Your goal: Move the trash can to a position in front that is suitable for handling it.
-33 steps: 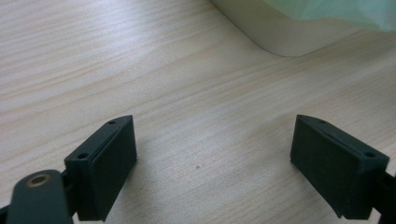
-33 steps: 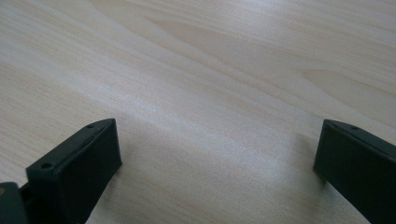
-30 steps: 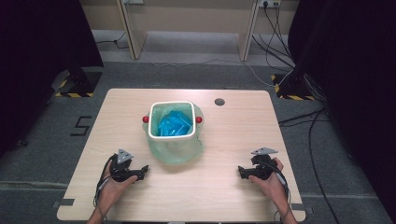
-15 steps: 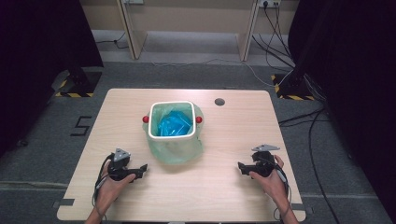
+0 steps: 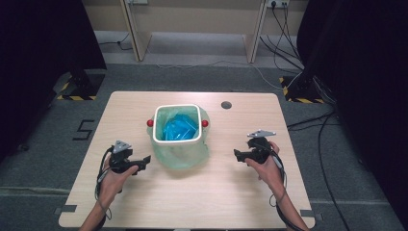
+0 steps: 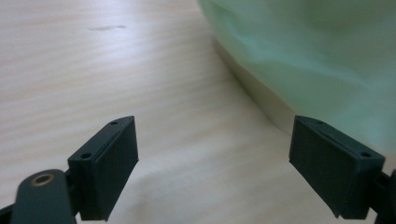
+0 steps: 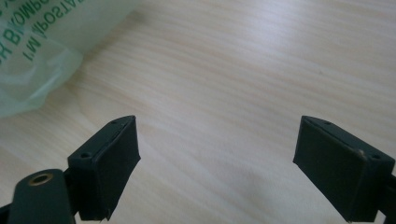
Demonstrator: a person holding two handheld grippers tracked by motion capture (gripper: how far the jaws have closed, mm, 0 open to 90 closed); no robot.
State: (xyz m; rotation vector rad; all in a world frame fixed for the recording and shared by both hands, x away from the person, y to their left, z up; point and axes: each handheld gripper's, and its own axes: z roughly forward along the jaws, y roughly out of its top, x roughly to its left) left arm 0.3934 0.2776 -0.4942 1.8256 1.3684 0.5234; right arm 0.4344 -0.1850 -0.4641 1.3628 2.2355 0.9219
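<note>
So the white bin (image 5: 176, 123) stands upright near the middle of the wooden table (image 5: 216, 192), mouth facing up, lined with a pale green bag (image 5: 185, 155) with blue stuff inside. The left gripper (image 5: 144, 162) sits just left of the bin, jaws wide apart and empty, bag right beside one jaw. The right gripper (image 5: 237, 154) is well off to the bin's right, also spread wide, holding nothing

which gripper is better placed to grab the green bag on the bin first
Left. The left gripper sits open right beside the green bag, which looms at its jaws. The right gripper, also open, sits farther from it.
</note>
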